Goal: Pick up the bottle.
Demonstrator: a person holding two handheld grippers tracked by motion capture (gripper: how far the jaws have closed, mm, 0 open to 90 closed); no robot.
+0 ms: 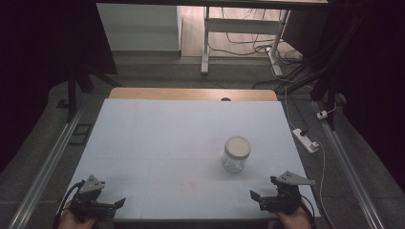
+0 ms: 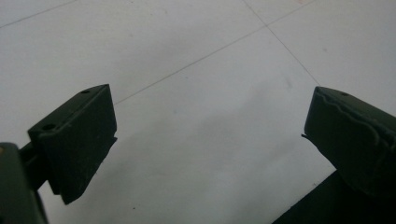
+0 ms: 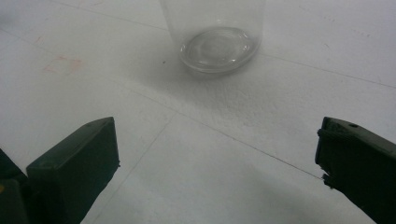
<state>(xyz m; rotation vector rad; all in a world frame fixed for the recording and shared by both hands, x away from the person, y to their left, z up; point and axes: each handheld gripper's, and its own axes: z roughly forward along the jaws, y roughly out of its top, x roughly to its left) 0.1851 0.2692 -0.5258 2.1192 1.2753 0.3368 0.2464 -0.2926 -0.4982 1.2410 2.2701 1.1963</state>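
A clear glass jar [image 1: 236,154] with a pale lid stands upright on the white table [image 1: 167,138], right of centre. Its glass base [image 3: 218,46] shows at the top of the right gripper view. My right gripper [image 1: 265,195] rests near the table's front right corner, open, jaws wide apart and empty, with the jar some way ahead of it [image 3: 217,161]. My left gripper [image 1: 112,206] sits at the front left corner, also open with nothing between its jaws [image 2: 208,126], over bare table.
A wooden strip [image 1: 191,93] edges the table's far side. A white power strip [image 1: 305,140] and cables lie on the floor to the right. Metal rails [image 1: 47,162] run along both sides. A desk frame [image 1: 239,33] stands beyond.
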